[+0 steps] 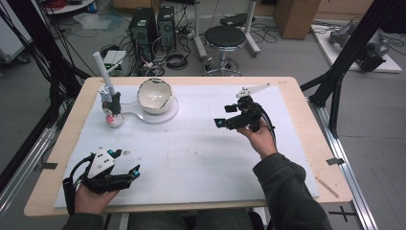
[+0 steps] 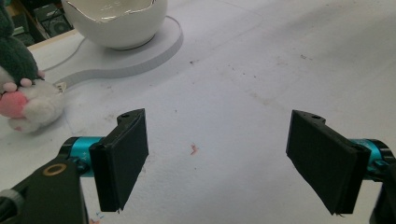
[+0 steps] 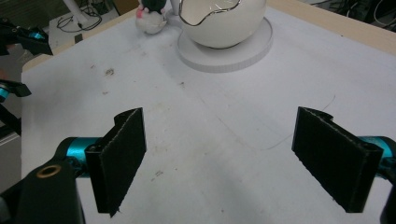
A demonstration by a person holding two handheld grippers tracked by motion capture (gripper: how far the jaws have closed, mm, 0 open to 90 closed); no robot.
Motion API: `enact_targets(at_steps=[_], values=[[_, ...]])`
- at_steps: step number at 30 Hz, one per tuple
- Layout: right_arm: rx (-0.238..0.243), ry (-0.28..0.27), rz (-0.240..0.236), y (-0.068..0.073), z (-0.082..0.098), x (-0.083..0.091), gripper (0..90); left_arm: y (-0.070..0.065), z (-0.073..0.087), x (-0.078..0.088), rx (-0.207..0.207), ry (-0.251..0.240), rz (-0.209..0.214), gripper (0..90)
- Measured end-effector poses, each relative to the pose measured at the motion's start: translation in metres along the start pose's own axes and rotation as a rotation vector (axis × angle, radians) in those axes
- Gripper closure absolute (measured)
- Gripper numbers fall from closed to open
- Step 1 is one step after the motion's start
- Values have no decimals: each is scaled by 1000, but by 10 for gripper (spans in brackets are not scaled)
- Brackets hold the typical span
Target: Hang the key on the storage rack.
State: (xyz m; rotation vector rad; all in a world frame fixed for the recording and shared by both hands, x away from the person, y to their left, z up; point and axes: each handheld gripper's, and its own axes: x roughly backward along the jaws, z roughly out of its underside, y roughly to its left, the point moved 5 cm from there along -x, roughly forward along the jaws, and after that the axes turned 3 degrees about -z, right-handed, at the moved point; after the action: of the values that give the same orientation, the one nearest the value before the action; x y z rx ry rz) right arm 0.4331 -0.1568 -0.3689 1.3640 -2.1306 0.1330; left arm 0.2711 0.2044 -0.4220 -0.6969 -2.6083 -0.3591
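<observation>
**A:** What have you got in hand right now?

**B:** Nothing yet. My right gripper is up off the table on the right side, jaws spread wide with only bare white mat between them. My left gripper sits low at the near left corner, jaws just as wide and just as empty.

**A:** And what are they aimed at?

**B:** Looking out past my right jaws, the egg-shaped bowl is straight ahead at the far side, standing on its round white base. It's a white shell with a jagged, gold-edged rim, open at the top. Just to its left is the little plush toy, upright beside a white tube that leans away. From my left gripper view the plush toy is at the far left and the bowl just right of it.

**A:** So how far along are you?

**B:** Barely started, I'd say. The bowl looks empty as far as I can see into it, the toy stands outside it on the mat, and neither gripper touches anything. Both are well apart from those things. The reach, the grasp and whatever placing follows are all still ahead.
</observation>
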Motion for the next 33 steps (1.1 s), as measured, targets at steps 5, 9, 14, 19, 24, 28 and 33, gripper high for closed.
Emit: enact_targets(at_steps=[5,9,14,19,24,28,33], values=[[-5,-8,5,-2,4,3,168,0,0,0,-1,0,-2,211],[-9,-9,7,-3,5,6,168,0,0,0,0,0,-2,211],[-13,-10,10,-3,7,9,167,0,0,0,2,-1,-2,211],[-15,-9,19,-5,12,11,167,0,0,0,1,2,-3,212],[-18,-19,20,-7,15,14,168,-1,0,-1,5,4,-1,214],[-28,-17,19,-8,17,15,168,-1,0,-1,6,4,0,215],[-30,-13,23,-9,20,15,168,0,0,-1,7,2,1,214]])
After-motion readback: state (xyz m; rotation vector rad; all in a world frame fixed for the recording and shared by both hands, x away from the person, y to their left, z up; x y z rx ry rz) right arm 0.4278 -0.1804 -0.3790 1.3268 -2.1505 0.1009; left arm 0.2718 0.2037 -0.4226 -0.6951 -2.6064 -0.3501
